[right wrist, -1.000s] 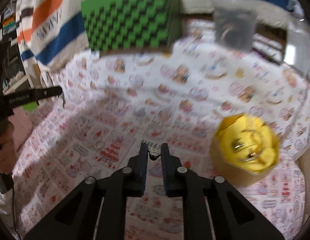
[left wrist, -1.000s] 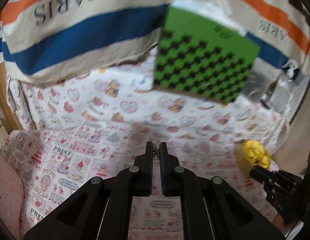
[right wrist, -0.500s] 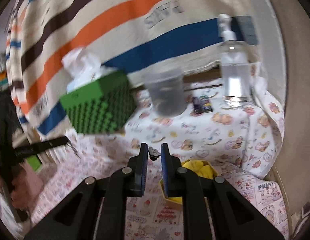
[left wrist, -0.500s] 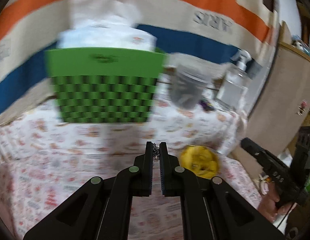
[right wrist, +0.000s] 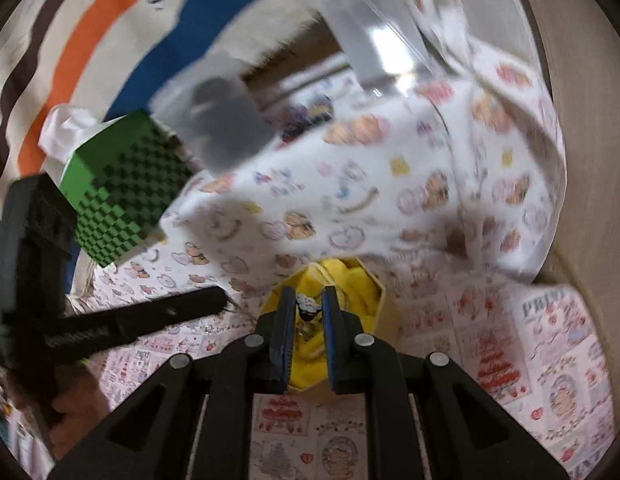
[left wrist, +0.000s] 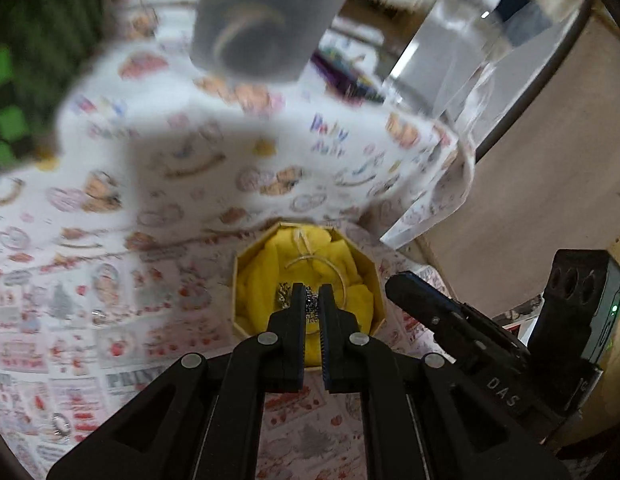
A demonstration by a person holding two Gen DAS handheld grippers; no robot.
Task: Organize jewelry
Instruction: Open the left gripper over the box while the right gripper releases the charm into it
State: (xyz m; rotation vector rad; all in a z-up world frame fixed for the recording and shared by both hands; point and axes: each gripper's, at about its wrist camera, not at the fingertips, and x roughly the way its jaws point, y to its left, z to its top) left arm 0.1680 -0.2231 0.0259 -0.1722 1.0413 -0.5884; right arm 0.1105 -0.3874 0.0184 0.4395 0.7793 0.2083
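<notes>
In the left wrist view the octagonal box lined with yellow cloth [left wrist: 306, 280] sits dead ahead beneath the left gripper [left wrist: 310, 300], whose narrowly parted jaws carry a small dark silvery trinket [left wrist: 309, 303]. At 3 o'clock the black right gripper [left wrist: 450, 320] crowds close beside the box. At 12 o'clock a blurred grey translucent cup [left wrist: 262, 20] stands, at 1 o'clock a clear pump bottle [left wrist: 462, 52], at 10 o'clock a green checkered tissue box [left wrist: 14, 92]. Printed tablecloth [left wrist: 110, 320] lies open at 9 o'clock.
</notes>
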